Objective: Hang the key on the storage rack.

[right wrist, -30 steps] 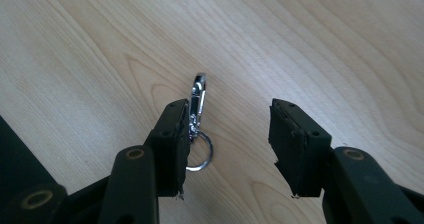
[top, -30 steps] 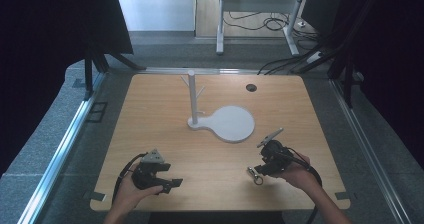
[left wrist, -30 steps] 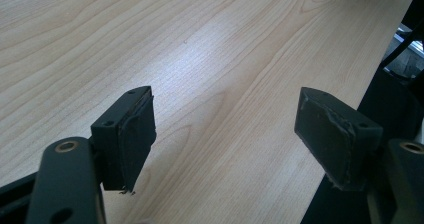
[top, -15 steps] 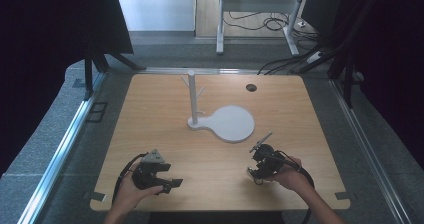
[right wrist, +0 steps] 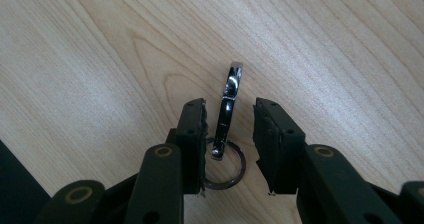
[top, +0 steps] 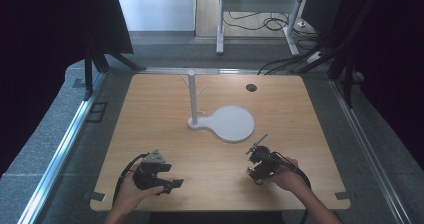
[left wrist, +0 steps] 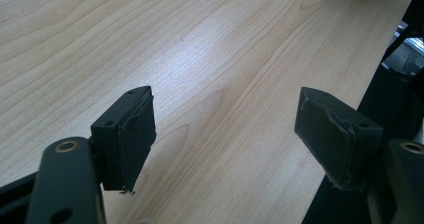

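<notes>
A shiny metal key clasp (right wrist: 228, 101) with a dark split ring (right wrist: 226, 173) lies flat on the wooden table (top: 165, 134). In the right gripper view, my right gripper (right wrist: 230, 110) straddles the clasp, one jaw on each side with small gaps, so it is open and not gripping. From above, the right gripper (top: 256, 170) sits low at the table's front right, held by a hand. Held at the front left, my left gripper (top: 170, 175) is wide open, and bare wood lies between its pads (left wrist: 135, 129).
A white peg stand (top: 191, 99) rises at mid-table from a white base with a round plate (top: 232, 124). A dark cable hole (top: 251, 87) is at the back right. The table's front edge runs just behind both hands.
My right gripper has shifted left and slightly toward the front edge, settling over the key clasp. The left gripper has stayed still.
</notes>
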{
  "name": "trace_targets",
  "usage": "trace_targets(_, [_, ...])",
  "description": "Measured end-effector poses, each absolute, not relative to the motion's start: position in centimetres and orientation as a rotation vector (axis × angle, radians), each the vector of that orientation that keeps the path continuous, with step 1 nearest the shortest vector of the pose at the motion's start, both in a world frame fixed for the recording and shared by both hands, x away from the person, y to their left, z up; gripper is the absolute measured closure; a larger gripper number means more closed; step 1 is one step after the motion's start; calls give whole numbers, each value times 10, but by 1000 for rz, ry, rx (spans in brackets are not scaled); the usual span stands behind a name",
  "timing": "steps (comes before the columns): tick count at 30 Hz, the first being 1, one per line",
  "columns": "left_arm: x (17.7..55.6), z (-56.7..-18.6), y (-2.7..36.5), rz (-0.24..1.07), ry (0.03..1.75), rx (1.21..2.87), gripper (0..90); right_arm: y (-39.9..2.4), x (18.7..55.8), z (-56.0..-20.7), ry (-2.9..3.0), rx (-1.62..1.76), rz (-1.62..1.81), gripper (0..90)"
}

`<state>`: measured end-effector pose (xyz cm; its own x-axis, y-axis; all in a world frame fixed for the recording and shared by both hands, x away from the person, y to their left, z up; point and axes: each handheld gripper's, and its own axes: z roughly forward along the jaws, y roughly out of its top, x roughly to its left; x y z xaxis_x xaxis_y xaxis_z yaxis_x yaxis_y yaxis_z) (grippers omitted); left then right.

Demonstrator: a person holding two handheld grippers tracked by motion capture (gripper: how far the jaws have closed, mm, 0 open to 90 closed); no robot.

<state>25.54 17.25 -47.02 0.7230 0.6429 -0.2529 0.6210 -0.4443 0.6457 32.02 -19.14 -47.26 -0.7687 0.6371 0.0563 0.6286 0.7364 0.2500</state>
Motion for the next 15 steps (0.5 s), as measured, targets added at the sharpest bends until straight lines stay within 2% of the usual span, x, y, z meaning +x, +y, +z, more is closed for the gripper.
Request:
trace_targets(11, [256,-471,173,38,956,2175,247,-189,320,-477,2898,1037,353,744])
trace_targets(15, [256,-472,172,38,955,2179,247,-191,319,-477,2898,1029,340,813])
